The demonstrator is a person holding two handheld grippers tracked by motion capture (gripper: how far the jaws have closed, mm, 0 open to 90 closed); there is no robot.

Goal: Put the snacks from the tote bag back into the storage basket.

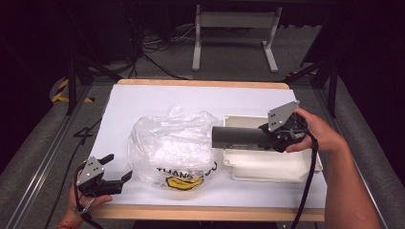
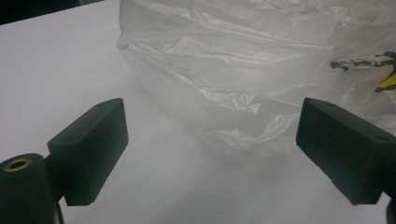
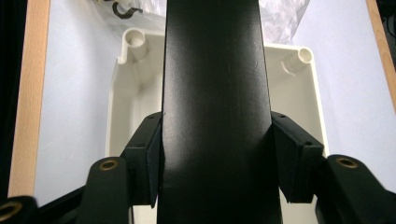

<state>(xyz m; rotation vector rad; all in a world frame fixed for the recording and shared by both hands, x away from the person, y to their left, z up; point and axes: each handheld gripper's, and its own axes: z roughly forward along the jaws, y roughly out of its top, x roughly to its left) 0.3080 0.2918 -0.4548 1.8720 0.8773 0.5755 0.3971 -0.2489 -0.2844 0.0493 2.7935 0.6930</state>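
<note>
The right gripper (image 1: 272, 137) squeezes a black tube (image 1: 237, 137) tight between its two jaws. The tube sticks out level, over the white plastic box (image 1: 286, 167), and its far end points at the clear plastic bag (image 1: 172, 143). The left gripper (image 1: 114, 172) sits open, holding nothing, just beside the bag's near edge. The bag looks floppy. If nobody holds its mouth open, the tube could push it away or crumple it.

Black tube (image 1: 237, 137); cream box (image 1: 282, 167); clear bag (image 1: 172, 143), yellow-black print; white table (image 1: 143, 102).
</note>
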